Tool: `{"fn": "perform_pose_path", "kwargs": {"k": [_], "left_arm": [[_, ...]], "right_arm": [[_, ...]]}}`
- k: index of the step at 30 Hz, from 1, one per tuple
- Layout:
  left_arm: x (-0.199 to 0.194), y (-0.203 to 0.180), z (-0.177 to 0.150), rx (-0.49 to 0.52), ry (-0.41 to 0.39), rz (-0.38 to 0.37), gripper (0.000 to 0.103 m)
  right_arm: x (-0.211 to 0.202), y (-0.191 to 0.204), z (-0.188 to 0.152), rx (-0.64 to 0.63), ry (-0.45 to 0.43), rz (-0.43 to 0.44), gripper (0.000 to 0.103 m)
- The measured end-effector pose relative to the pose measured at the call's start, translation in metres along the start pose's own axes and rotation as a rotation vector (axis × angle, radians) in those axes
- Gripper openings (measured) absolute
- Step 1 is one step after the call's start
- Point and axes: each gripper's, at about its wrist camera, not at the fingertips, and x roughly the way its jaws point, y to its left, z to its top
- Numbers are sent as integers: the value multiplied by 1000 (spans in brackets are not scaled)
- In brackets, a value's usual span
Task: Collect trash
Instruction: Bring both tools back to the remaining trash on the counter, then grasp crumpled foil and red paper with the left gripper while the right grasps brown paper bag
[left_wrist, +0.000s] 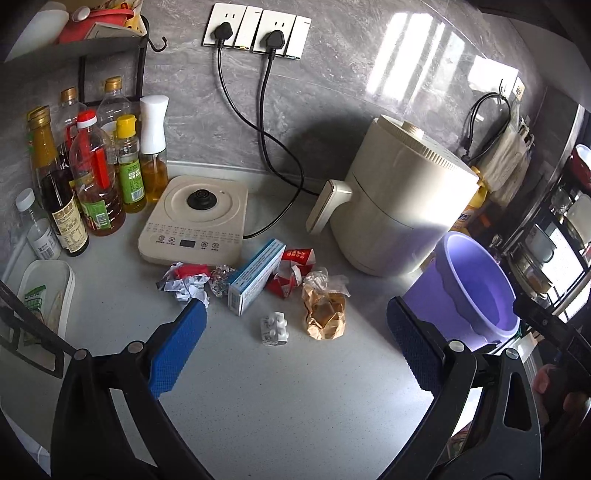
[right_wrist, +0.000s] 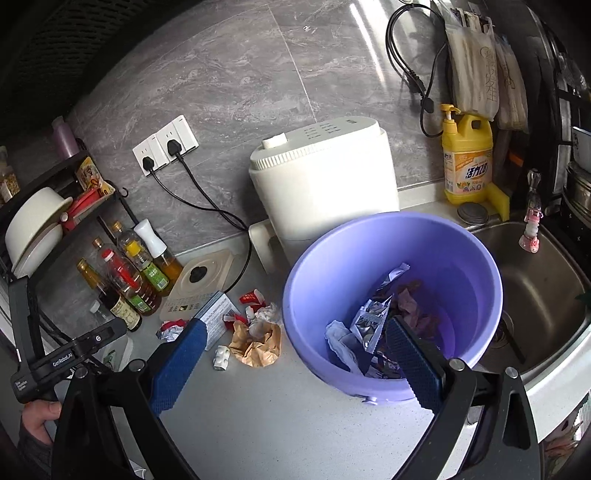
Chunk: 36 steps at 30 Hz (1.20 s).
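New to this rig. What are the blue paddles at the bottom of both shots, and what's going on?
No robot arm here: a person holds one pair of tongs in each hand, and each carries a fisheye camera looking forward between its blue pads.

The left view shows the left tongs open over the counter, above loose trash: crumpled paper, a blue-and-white box, a red wrapper, a brown paper wad and a small white plastic piece.

The right view shows the right tongs open at the purple bucket, which already holds wrappers. Neither holds anything.
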Motion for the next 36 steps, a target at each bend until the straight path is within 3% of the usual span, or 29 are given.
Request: {"fn": "perform_pose_path", "kwargs": {"k": [13,24,28,32,36], "left_arm": [[9,55,-11,61,58,-5,97],[31,82,-8,130,89,-48,96],[47,100,1,72,96,-31,84],[62,107,11,76,78,9,78],[87,111,17,76,110,-1,72]], "right_arm": [[51,79,-42,-176,85,-31,95],[82,115,-77,-134,122,-59,95],[90,118,-78,-101,131,-83,95],[94,119,-79,-90,129,-112,95],[105,116,-78,-69,137,-128,92]]}}
